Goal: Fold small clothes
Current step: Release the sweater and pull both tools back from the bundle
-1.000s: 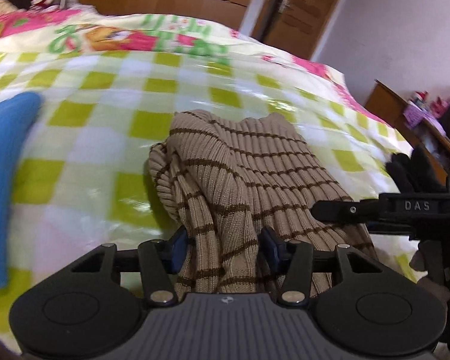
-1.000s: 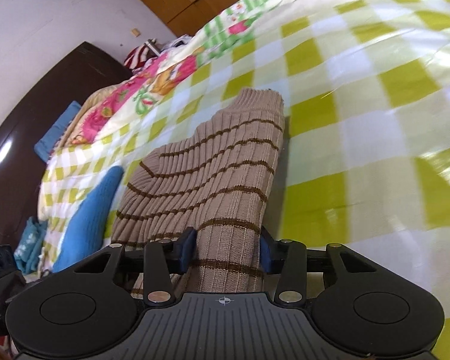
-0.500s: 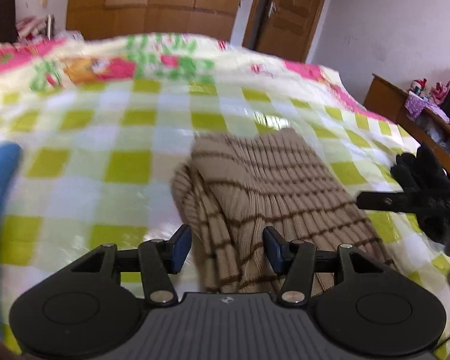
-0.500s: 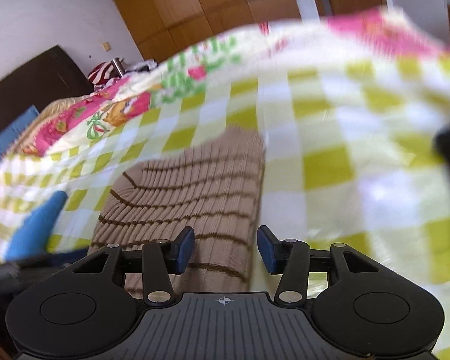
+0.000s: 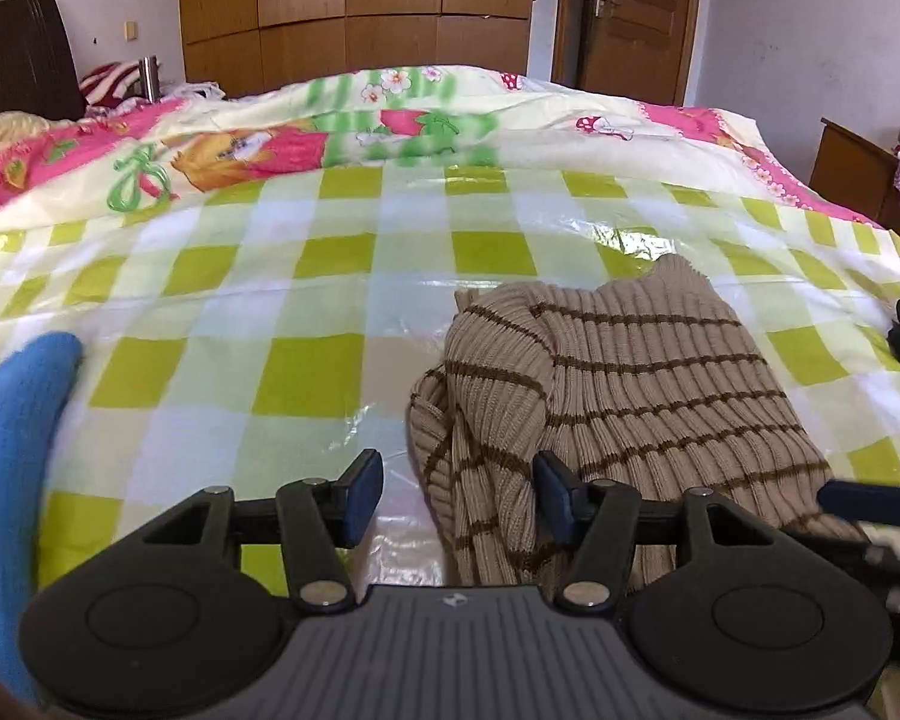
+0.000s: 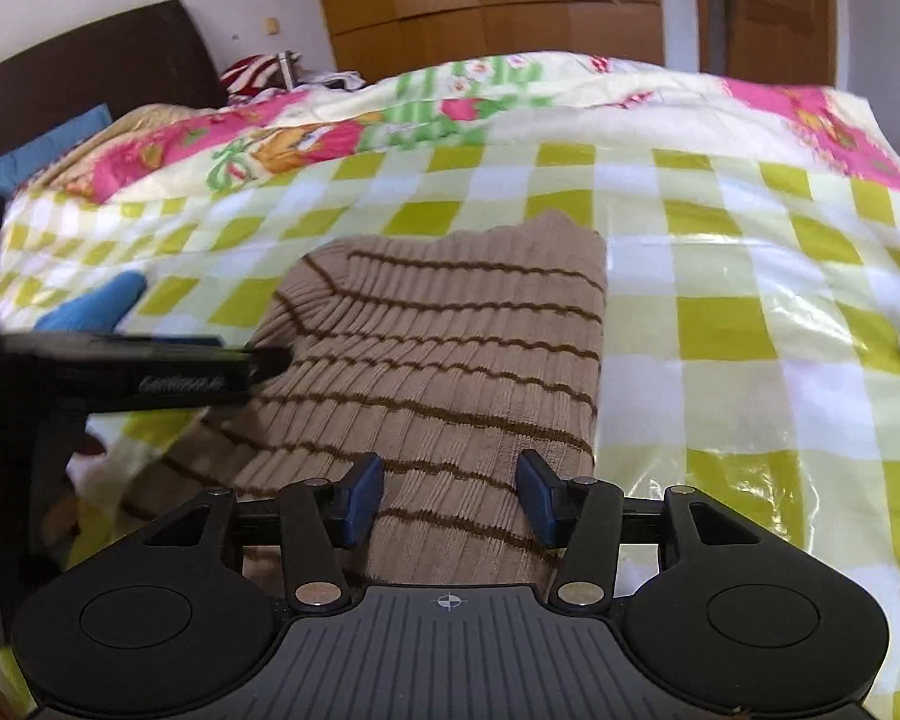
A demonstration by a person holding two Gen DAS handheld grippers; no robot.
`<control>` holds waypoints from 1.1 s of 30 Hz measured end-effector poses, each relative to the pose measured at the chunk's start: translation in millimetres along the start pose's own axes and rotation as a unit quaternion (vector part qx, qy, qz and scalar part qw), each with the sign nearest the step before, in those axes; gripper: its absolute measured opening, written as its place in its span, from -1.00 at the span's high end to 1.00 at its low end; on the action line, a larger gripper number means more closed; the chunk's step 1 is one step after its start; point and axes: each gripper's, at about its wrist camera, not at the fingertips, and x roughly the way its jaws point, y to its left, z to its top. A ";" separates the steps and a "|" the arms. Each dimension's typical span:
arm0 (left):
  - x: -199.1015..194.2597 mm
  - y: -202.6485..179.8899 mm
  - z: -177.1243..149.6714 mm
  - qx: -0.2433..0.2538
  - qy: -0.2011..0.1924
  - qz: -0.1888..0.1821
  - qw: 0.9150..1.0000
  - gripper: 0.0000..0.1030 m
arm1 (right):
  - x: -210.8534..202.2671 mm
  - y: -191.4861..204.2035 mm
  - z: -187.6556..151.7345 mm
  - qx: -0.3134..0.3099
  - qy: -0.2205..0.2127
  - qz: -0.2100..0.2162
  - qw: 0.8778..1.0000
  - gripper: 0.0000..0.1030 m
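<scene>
Both tools, left [image 5: 459,498] and right [image 6: 450,495], newly spread, no longer pinching the striped sweater [image 6: 450,348].

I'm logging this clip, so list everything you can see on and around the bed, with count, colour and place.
Ribbed sweater: one, beige with brown stripes, folded on the checked sheet, in front of both grippers.
Checked sheet: one, green and white, glossy, covering the bed.
Cartoon quilt: one, pink, green and cream, behind the sheet.
Blue garment: one, at left.
Wardrobe: one, brown wood, far wall.
Door: one, brown, right of the wardrobe.
Left gripper: black, blue pads, open.
Right gripper: black, blue pads, open over the sweater.
</scene>
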 end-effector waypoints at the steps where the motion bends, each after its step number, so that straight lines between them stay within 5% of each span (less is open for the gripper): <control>1: -6.0 -1.4 0.1 0.002 0.001 0.002 1.000 -0.33 | -7.4 0.7 2.4 0.008 -0.006 -0.002 1.000 0.05; 8: -52.5 -4.4 -23.1 -0.013 0.010 -0.006 1.000 -0.32 | -35.3 12.8 -21.1 0.018 -0.007 -0.009 1.000 0.02; 14: -42.0 -10.6 -40.9 -0.014 0.056 0.004 0.998 -0.33 | -21.3 28.3 -24.2 -0.032 0.002 -0.050 0.998 -0.05; 33: -106.3 -28.0 -73.9 -0.021 0.066 -0.013 0.997 -0.40 | -84.8 24.4 -58.6 0.041 0.007 -0.030 0.999 -0.05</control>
